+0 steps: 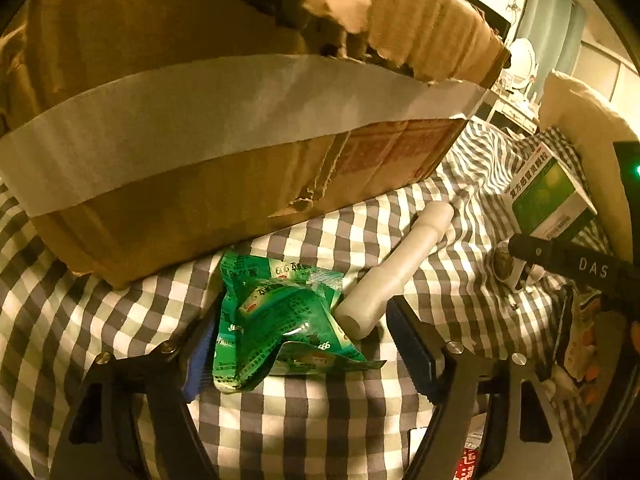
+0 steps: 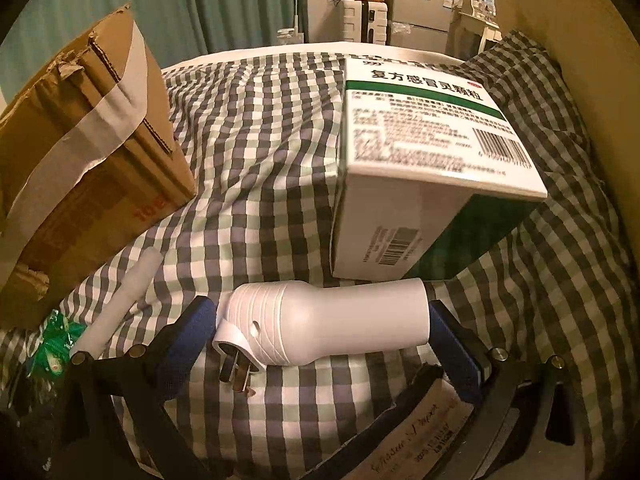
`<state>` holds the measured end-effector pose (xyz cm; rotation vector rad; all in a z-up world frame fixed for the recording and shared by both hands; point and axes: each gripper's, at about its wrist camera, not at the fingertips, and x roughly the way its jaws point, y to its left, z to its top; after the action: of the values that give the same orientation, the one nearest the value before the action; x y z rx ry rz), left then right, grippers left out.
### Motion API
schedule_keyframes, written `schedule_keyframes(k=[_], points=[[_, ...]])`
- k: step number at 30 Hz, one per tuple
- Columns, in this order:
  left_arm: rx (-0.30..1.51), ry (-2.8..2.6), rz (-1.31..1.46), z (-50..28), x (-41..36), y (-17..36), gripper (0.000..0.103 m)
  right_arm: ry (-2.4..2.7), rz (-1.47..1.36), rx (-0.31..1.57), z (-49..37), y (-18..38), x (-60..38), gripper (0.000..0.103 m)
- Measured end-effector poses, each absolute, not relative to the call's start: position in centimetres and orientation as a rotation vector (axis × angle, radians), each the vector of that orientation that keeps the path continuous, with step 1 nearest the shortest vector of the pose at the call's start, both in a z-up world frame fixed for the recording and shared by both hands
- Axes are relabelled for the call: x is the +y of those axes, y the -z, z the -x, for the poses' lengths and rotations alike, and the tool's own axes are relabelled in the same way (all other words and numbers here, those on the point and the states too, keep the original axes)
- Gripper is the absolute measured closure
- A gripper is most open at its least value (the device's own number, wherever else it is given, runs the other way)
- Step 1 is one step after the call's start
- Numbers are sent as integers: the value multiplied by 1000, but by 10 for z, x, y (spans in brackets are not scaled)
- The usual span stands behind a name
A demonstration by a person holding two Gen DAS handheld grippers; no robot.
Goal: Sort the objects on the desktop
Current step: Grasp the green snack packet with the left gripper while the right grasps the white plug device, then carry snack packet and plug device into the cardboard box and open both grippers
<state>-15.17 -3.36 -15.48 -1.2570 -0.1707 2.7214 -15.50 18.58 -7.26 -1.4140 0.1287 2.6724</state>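
In the left wrist view my left gripper is open around a crumpled green medicine sachet lying on the checked cloth; the left pad touches it, the right pad stands apart. A white tube lies beside the sachet, its near end between the fingers. In the right wrist view my right gripper has its blue pads against both ends of a white plug adapter lying crosswise on the cloth. The sachet and tube show at the left.
A torn cardboard box with white tape stands just behind the sachet, also seen at the left of the right wrist view. A white and green medicine box sits behind the adapter. A cushion is at the right.
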Motion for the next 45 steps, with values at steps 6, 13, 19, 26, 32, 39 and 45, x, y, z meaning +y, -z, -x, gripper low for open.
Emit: schedule_keyframes(k=[6,13,19,26,32,39,45], points=[[-184,-2720,1214,149,-36,152,45,-2559,1557,57,173,95,185,0],[-169,-2718,1187,142,-37,148,53,-2661,1456,48,161,91,180,1],[-192,-2717,1190,134,-42,144,54,-2712,1392,138,140,76,189,1],[-174,-2726,1168,121,-44,134,67,-2761,1351,230,114,54,202,1],[-217,-2713,1184,115,-52,131,70,-2787,1337,242,89,40,203,1],[-212,-2711,1151,100,-54,121,70,-2825,1336,234,60,28,192,1],[-212,-2733,1076,81,-57,99,70,-2887,1288,166,38,10,172,1]])
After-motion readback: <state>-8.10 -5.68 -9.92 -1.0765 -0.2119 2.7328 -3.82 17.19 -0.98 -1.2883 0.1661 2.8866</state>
